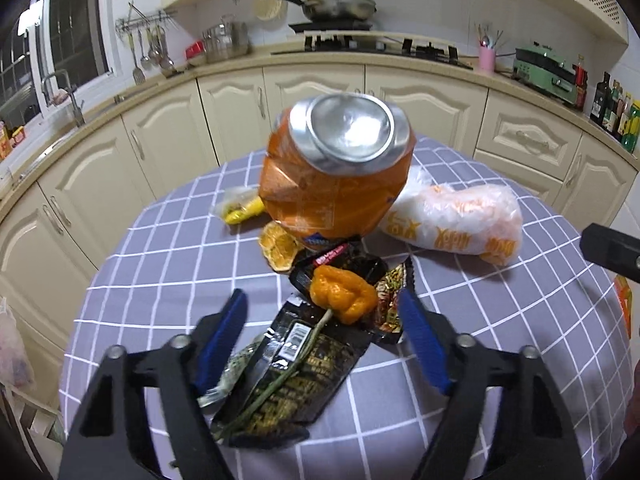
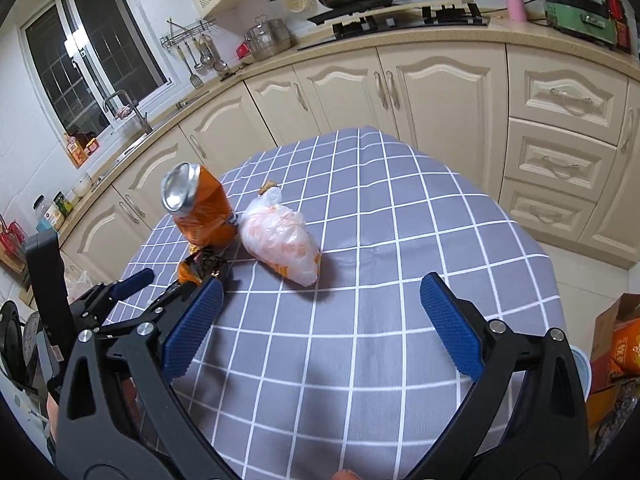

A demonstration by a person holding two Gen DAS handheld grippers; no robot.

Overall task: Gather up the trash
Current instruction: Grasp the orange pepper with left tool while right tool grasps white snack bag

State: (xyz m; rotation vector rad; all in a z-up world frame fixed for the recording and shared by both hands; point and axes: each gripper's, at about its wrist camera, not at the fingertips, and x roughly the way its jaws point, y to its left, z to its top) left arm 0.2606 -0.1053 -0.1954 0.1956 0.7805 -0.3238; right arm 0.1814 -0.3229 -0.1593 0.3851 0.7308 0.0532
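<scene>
Left claw spread wide around pepper and wrapper on tabletop. Right claw spread too, empty. Dented can upright beside bag.

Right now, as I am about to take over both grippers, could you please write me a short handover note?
Left gripper: jaws open, holding nothing, poised over the black snack wrapper and the orange pepper with its stem lying on it.
Right gripper: jaws open, empty, above bare tablecloth.
On the table: crushed orange can standing upright, white plastic bag beside it, dried orange slice and a yellow wrapper near the can.
Done: nothing is in either gripper; I cannot see a bin.
Left: every piece above is yet to be collected; the wrapper and pepper are nearest the left gripper.
</scene>
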